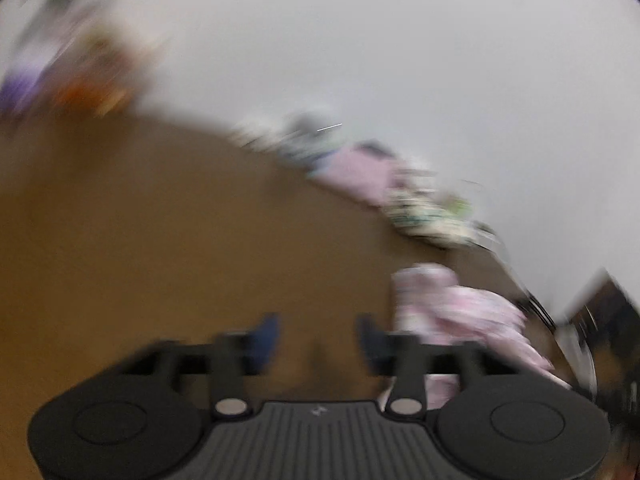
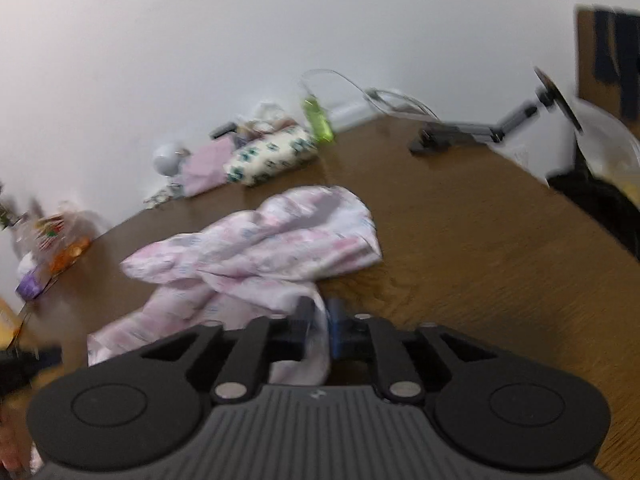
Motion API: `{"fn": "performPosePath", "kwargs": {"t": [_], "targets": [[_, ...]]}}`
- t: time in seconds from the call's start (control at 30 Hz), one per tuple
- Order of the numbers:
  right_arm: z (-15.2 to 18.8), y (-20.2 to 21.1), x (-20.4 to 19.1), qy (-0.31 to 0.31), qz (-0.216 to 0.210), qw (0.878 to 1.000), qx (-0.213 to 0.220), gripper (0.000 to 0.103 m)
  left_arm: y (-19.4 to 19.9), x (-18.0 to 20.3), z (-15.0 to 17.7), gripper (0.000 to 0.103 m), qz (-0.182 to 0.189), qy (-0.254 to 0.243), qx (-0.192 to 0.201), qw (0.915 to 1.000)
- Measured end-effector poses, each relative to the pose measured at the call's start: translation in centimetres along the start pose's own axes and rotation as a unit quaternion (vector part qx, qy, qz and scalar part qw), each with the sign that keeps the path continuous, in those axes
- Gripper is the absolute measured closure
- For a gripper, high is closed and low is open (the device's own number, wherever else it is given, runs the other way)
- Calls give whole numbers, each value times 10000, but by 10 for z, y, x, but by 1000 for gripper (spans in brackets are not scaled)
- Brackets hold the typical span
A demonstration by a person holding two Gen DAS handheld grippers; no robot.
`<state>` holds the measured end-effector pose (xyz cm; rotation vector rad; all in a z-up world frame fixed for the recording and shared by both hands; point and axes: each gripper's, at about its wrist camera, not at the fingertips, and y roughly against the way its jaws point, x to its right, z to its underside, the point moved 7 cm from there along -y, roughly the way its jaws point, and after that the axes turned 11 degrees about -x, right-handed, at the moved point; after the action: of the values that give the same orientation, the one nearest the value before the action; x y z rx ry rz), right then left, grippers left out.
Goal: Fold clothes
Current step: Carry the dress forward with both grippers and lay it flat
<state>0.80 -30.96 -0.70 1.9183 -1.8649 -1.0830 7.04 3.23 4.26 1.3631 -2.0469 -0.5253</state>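
Observation:
A crumpled pink and white patterned garment point(image 2: 256, 252) lies on the brown wooden table point(image 2: 460, 240). My right gripper point(image 2: 319, 322) is shut on a fold of its near edge. In the blurred left wrist view the same garment point(image 1: 460, 312) lies to the right of my left gripper point(image 1: 318, 340), which is open and empty over bare table point(image 1: 160, 240). Its fingers are apart from the cloth.
Folded clothes point(image 2: 268, 156) and a pink piece point(image 2: 206, 168) lie along the far table edge by the white wall. A green bottle point(image 2: 318, 118), a black lamp arm point(image 2: 472, 130) and cluttered packets point(image 2: 52, 248) at the left also stand there.

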Motion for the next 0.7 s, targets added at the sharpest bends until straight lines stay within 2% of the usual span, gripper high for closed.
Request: {"fn": "performPosePath", "kwargs": {"t": [0.03, 0.1, 0.17, 0.2, 0.27, 0.3, 0.33, 0.37, 0.4, 0.43, 0.47, 0.5, 0.53, 0.57, 0.6, 0.63, 0.7], "targets": [[-4, 2, -11, 313, -10, 9995, 95, 53, -5, 23, -4, 20, 184, -545, 55, 9983], [-8, -6, -39, 1114, -2, 9937, 92, 53, -33, 58, -2, 21, 305, -1521, -202, 9877], [-11, -31, -56, 1579, -69, 9873, -189, 53, -65, 86, 3, 23, 259, -2333, -526, 9706], [-12, -44, -65, 1796, -106, 9831, -339, 53, -81, 93, 5, 33, 184, -2576, -724, 9633], [-16, -66, -61, 1625, -335, 9842, -610, 58, -109, 90, 8, 61, 143, -2562, -1107, 9602], [-18, -76, -58, 1515, -455, 9846, -745, 64, -121, 84, 8, 98, 160, -2304, -1306, 9642], [-19, -86, -56, 1405, -575, 9845, -879, 83, -129, 76, 5, 101, 200, -2001, -1454, 9687], [-19, -94, -53, 1368, -473, 9850, -942, 93, -125, 65, 0, 102, 234, -1663, -1369, 9762], [-21, -99, -50, 1375, -302, 9855, -946, 99, -119, 53, -5, 102, 265, -1319, -1256, 9829], [-25, -95, -46, 1315, -177, 9882, -765, 100, -114, 41, -10, 103, 297, -973, -1140, 9883], [-30, -91, -42, 1241, -61, 9907, -554, 102, -103, 22, -14, 103, 418, -377, -1023, 9932], [-37, -80, -35, 1032, -11, 9941, -346, 103, -92, 1, -17, 103, 549, 251, -902, 9941], [-44, -69, -26, 799, 27, 9967, -137, 103, -82, -20, -17, 103, 642, 890, -783, 9909], [-51, -62, -14, 520, 71, 9986, -34, 103, -74, -45, -10, 103, 624, 1585, -678, 9830], [-58, -55, -1, 232, 116, 9997, 49, 103, -71, -63, -1, 103, 480, 2061, -631, 9753], [-65, -53, 12, -93, 114, 9999, 72, 103, -68, -80, 9, 103, 321, 2505, -590, 9658], [-68, -65, 29, -516, 60, 9986, -56, 101, -69, -104, 26, 103, -47, 2958, -581, 9535]]}}
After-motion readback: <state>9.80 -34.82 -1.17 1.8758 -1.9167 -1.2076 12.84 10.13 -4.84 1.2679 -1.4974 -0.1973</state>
